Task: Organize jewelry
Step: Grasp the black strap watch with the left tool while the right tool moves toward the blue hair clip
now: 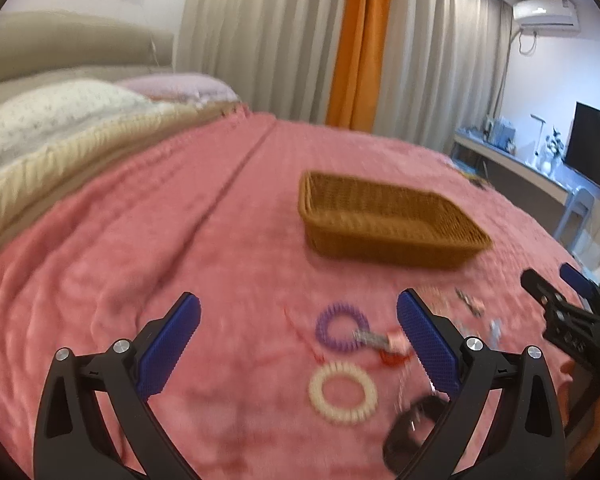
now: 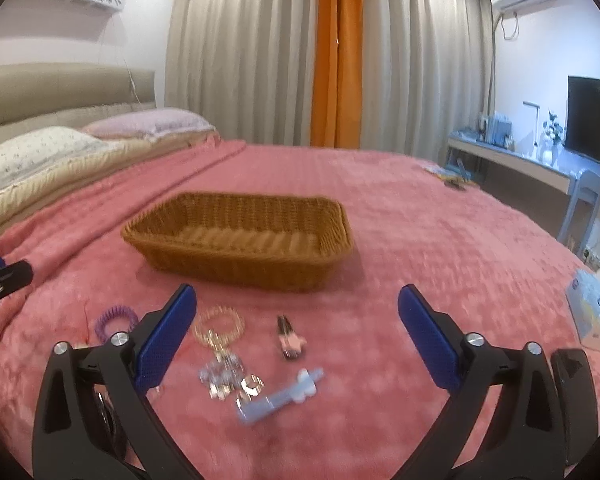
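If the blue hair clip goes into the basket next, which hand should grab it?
The right. The blue hair clip lies between the open right gripper fingers, just ahead of the wicker basket, which looks empty. The open left gripper faces the cream hair tie and purple hair tie instead.

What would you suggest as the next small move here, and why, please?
Probably lower the open left gripper onto the cream coil hair tie lying between its fingers. The wicker basket looks empty, the pieces are scattered on the pink blanket, and both grippers hold nothing.
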A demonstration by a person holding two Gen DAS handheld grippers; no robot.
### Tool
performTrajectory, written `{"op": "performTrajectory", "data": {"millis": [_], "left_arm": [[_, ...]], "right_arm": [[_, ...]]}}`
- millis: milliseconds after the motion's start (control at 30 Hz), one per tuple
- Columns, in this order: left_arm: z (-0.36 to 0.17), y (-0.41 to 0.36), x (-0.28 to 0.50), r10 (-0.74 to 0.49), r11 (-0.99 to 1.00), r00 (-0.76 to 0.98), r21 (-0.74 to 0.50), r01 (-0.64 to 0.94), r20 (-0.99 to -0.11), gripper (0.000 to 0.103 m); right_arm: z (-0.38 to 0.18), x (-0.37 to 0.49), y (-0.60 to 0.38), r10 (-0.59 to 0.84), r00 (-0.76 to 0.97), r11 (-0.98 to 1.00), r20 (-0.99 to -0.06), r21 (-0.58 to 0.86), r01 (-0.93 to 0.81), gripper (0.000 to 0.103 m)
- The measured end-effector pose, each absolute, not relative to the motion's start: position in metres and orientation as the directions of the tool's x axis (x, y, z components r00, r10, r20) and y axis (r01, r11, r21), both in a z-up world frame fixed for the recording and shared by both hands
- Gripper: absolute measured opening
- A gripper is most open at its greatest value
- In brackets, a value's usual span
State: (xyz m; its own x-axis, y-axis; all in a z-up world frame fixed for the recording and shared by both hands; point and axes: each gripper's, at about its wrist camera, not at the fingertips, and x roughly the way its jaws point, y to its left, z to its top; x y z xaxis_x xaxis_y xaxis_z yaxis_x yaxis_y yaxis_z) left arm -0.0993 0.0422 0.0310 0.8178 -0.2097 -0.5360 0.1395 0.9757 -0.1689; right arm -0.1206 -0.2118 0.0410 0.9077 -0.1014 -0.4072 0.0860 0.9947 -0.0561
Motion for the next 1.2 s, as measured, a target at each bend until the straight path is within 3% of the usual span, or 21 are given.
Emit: {"op": "performTrajectory", "data": {"millis": [100, 267, 367, 467, 633, 800, 933, 1000, 1100, 1167, 1200], "left_arm": [[0.028, 0.042, -0.108, -0.26, 0.963, 0.773, -0.209, 0.167, -0.578, 0.09], [0.022, 0.03, -0.113, -0.358, 0.933, 0.693, -0.26, 0.247, -0.626, 0.083], [0.016, 0.019, -0.103, -0.437, 0.899, 0.597, -0.296, 0.323, -0.673, 0.076], [0.007, 0.007, -0.097, -0.478, 0.873, 0.519, -0.32, 0.367, -0.709, 0.059], [-0.001, -0.007, -0.091, -0.482, 0.861, 0.448, -0.312, 0.403, -0.753, 0.055], [-0.012, -0.012, -0.091, -0.466, 0.862, 0.405, -0.302, 0.407, -0.786, 0.034], [-0.015, -0.005, -0.096, -0.477, 0.858, 0.399, -0.316, 0.405, -0.783, 0.03], [-0.014, -0.001, -0.103, -0.478, 0.858, 0.404, -0.314, 0.407, -0.78, 0.022], [-0.015, 0.006, -0.116, -0.466, 0.862, 0.411, -0.299, 0.409, -0.783, 0.018], [-0.018, 0.009, -0.124, -0.448, 0.871, 0.427, -0.276, 0.406, -0.786, 0.014], [-0.019, 0.011, -0.128, -0.444, 0.874, 0.438, -0.271, 0.404, -0.782, 0.013]], "right_arm": [[0.032, -0.13, -0.227, -0.063, 0.858, 0.998, -0.509, -0.01, 0.068, 0.082], [0.017, -0.135, -0.236, -0.04, 0.805, 0.999, -0.592, 0.002, 0.052, 0.053], [0.011, -0.139, -0.241, -0.032, 0.772, 0.999, -0.634, 0.008, 0.048, 0.044], [0.004, -0.14, -0.248, -0.02, 0.74, 0.998, -0.672, 0.029, 0.053, 0.044], [-0.002, -0.127, -0.247, 0.062, 0.676, 0.993, -0.735, 0.113, 0.031, 0.044], [-0.005, -0.105, -0.229, 0.103, 0.634, 0.988, -0.766, 0.153, 0.024, 0.044], [-0.01, -0.093, -0.211, 0.055, 0.62, 0.993, -0.783, 0.108, 0.049, 0.044], [-0.011, -0.093, -0.204, 0.015, 0.622, 0.996, -0.783, 0.067, 0.061, 0.044], [-0.012, -0.099, -0.205, 0.001, 0.626, 0.996, -0.78, 0.054, 0.066, 0.044], [-0.014, -0.102, -0.21, -0.006, 0.623, 0.996, -0.782, 0.051, 0.074, 0.033], [-0.014, -0.105, -0.214, -0.012, 0.623, 0.995, -0.782, 0.051, 0.083, 0.033]]}}
